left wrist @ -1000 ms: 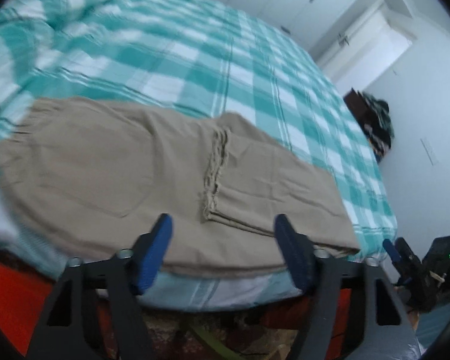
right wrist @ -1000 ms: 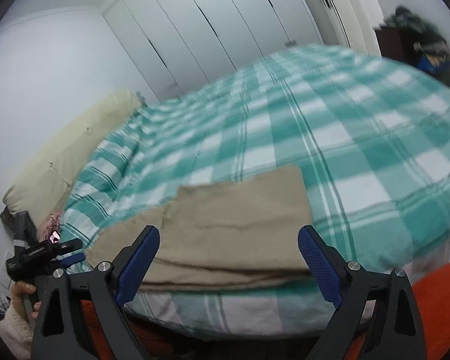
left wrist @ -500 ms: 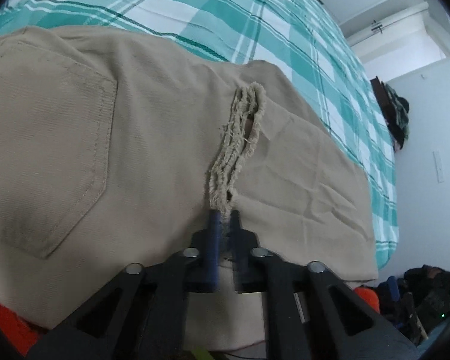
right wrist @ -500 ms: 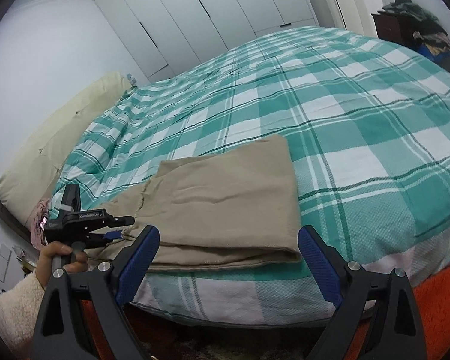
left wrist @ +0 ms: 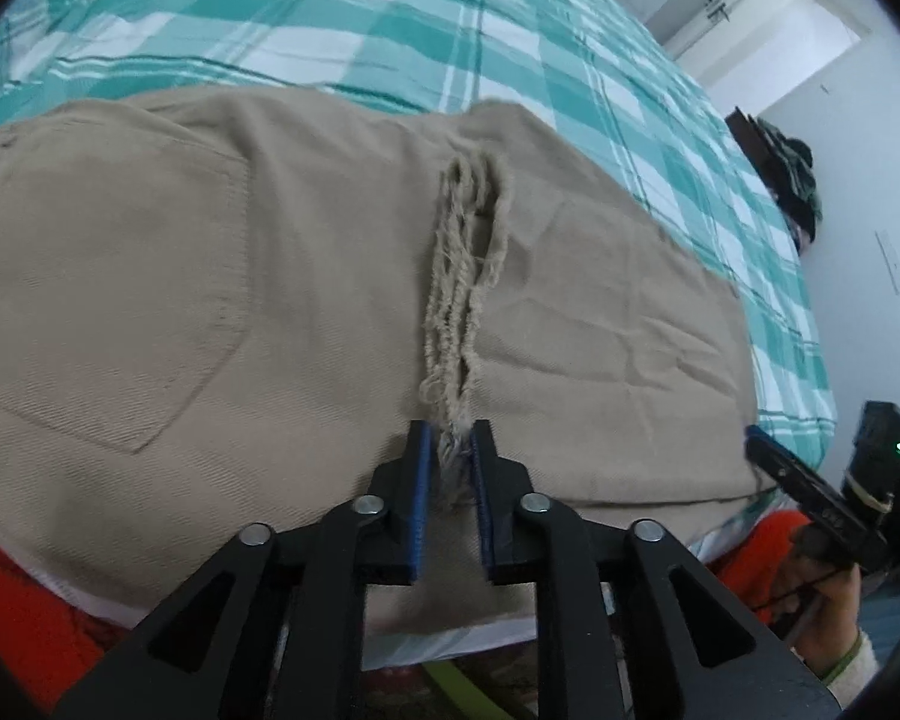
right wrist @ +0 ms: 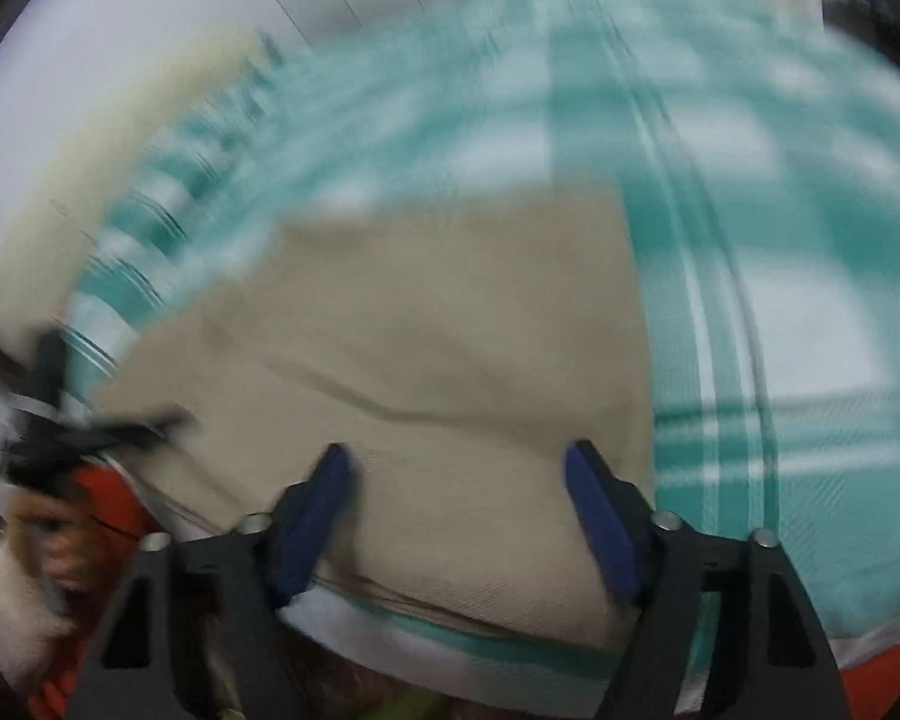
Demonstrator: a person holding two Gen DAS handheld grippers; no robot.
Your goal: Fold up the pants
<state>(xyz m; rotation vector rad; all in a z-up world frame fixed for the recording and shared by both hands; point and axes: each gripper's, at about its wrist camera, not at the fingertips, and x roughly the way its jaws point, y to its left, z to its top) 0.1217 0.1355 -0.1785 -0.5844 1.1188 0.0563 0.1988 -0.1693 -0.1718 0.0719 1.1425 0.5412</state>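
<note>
Pinching the pants' (left wrist: pixel 306 312) frayed twill hem (left wrist: pixel 459 276), the left gripper (left wrist: pixel 450 468) is nearly closed; the right gripper (right wrist: pixel 459 498) gapes empty.

Soft, even daylight fills both views, with no glare and only faint shadows. The left wrist view is mostly sharp: the weave of the pants (left wrist: pixel 306 312) reads clearly at centre, softening toward the plaid bedspread (left wrist: pixel 342 18) at 12 o'clock. The right wrist view is heavily motion-blurred; the bedspread smears into streaks from 9 to 2 o'clock. Both pictures bulge with fisheye distortion and darken to a black rim at the corners.
</note>
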